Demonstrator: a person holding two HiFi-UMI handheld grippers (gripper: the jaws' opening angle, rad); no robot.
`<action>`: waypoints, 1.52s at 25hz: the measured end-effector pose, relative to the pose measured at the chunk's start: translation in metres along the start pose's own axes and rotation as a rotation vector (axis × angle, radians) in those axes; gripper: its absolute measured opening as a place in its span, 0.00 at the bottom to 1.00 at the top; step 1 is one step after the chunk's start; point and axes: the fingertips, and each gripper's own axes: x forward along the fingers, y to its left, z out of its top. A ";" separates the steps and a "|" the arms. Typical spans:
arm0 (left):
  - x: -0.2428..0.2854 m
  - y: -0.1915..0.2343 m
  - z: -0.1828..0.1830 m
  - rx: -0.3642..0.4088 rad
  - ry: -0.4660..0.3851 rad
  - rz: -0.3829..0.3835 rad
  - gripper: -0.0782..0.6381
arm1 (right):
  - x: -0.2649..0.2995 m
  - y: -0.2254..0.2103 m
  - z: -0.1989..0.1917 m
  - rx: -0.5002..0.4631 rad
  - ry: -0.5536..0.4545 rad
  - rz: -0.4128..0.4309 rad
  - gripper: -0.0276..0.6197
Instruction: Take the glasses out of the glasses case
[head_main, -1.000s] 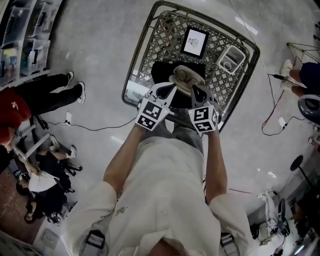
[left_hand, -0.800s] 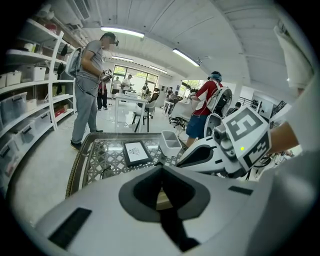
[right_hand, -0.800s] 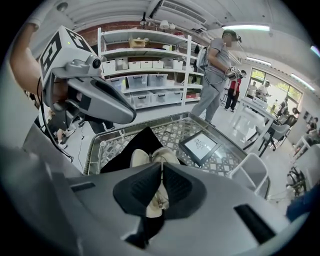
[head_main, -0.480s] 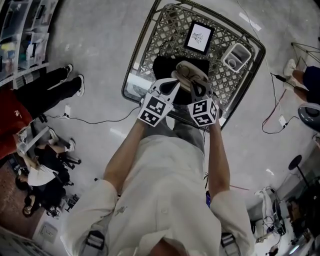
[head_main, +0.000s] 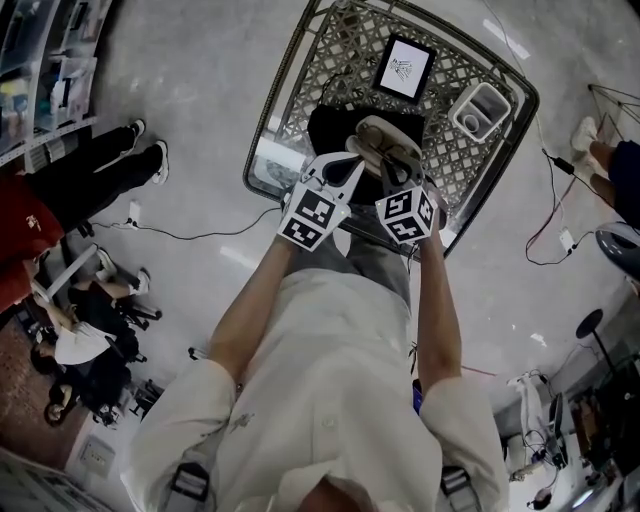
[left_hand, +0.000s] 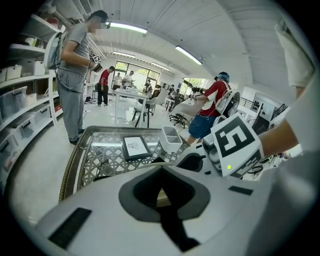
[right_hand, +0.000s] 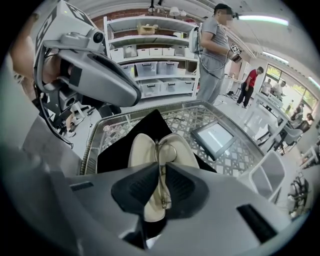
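Right gripper (right_hand: 160, 172) fingers pinched on the thin frame of the glasses (right_hand: 159, 150).
Left gripper (left_hand: 160, 189) fingers clamp the glasses case (right_hand: 141, 146) rim — best lift straight, slowly, case pinned.

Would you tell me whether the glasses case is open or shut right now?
Open: in the right gripper view the glasses case lies with its pale lining up, and the right gripper pinches the glasses over it.

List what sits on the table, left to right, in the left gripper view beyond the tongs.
cable → tablet → bin
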 end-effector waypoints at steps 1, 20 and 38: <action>0.000 0.000 0.000 -0.001 0.000 0.002 0.13 | 0.001 0.000 -0.001 -0.005 0.004 0.002 0.12; 0.001 0.005 -0.008 -0.029 -0.003 0.024 0.13 | 0.038 0.002 -0.011 -0.058 0.062 0.045 0.18; 0.000 0.008 -0.013 -0.045 0.006 0.025 0.13 | 0.053 0.004 -0.015 -0.154 0.086 0.042 0.16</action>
